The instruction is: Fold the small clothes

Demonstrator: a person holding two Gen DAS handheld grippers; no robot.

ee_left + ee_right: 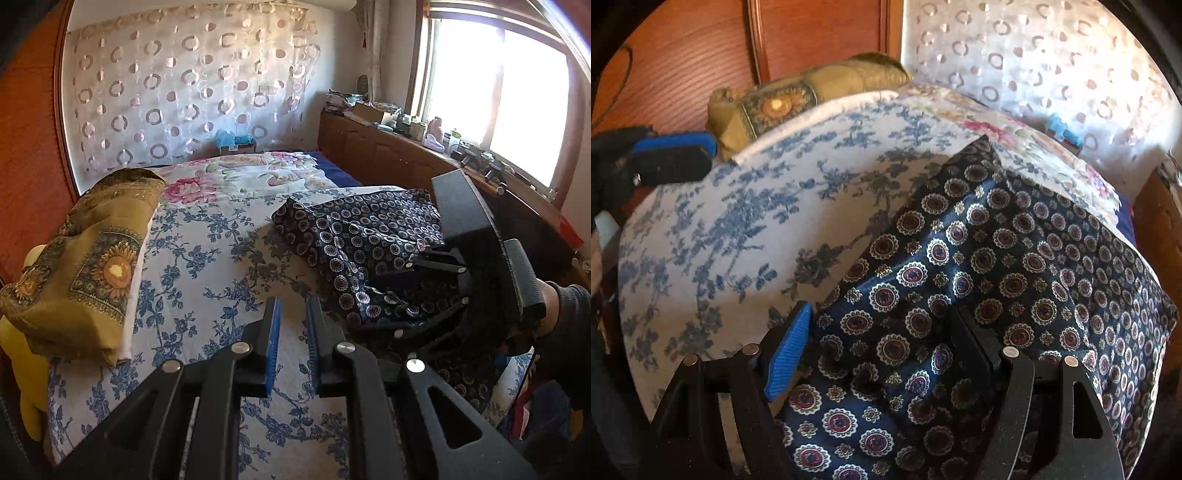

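A dark navy cloth with round medallion print (pixel 362 236) lies crumpled on the bed's blue-flowered sheet (pixel 207 258). My left gripper (pixel 293 332) hovers over the bare sheet, to the left of the cloth, its blue pads a narrow gap apart and holding nothing. My right gripper (pixel 882 350) is wide open, its fingers astride a fold of the navy cloth (pixel 960 266), with the cloth between the jaws. The right gripper also shows in the left wrist view (pixel 436 291), resting on the cloth. The left gripper appears at the left edge of the right wrist view (pixel 672 151).
A folded mustard scarf with a sunflower print (pixel 92 266) lies at the bed's left side, by a wooden wall panel (pixel 29 177). A flowered quilt (pixel 251 173) covers the far bed. A cluttered wooden cabinet (pixel 399 144) runs under the window on the right.
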